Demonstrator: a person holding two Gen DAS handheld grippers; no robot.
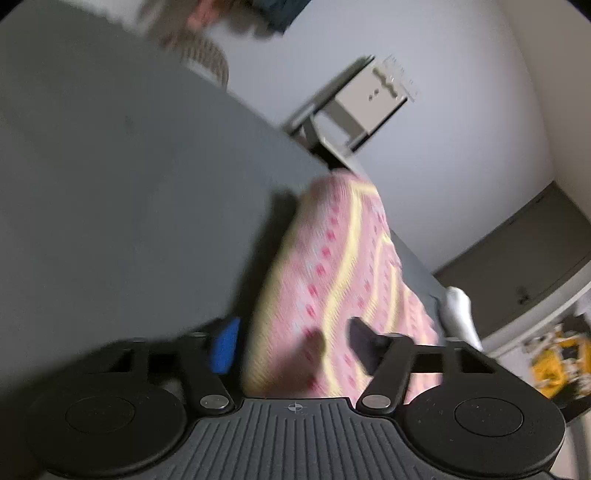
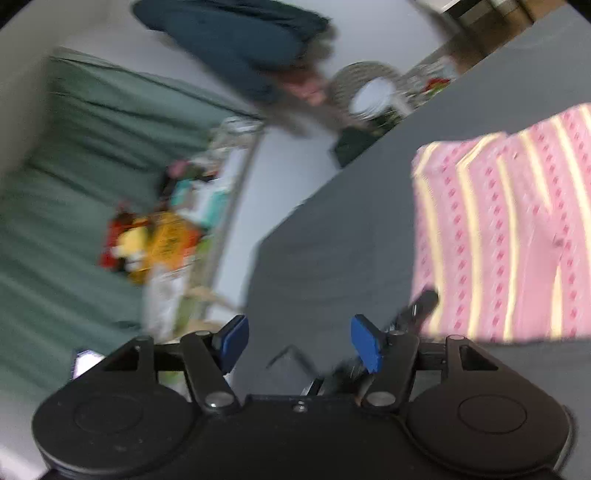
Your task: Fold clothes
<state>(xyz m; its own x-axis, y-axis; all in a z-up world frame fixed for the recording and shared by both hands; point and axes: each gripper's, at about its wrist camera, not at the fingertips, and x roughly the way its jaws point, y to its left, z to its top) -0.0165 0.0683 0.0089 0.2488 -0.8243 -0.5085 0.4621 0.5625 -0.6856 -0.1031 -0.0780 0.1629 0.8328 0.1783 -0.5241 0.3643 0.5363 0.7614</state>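
A pink knitted garment [image 1: 332,266] with yellow stripes and red dots lies folded on the grey table [image 1: 129,184]. My left gripper [image 1: 291,343] is open, and the near edge of the garment runs between its blue left pad [image 1: 225,345] and its dark right finger [image 1: 360,341]. In the right wrist view the same garment [image 2: 509,236] lies to the right. My right gripper [image 2: 299,339] is open over bare table [image 2: 332,240] with nothing between its blue pads. Both views are blurred by motion.
The table's edge runs diagonally [image 2: 295,210], with the floor beyond. A green covered sofa [image 2: 74,166] holds colourful toys [image 2: 155,240]. A person in dark clothes [image 2: 229,33] is at the far side near a wicker basket [image 2: 369,88]. A white cabinet [image 1: 369,99] stands by the wall.
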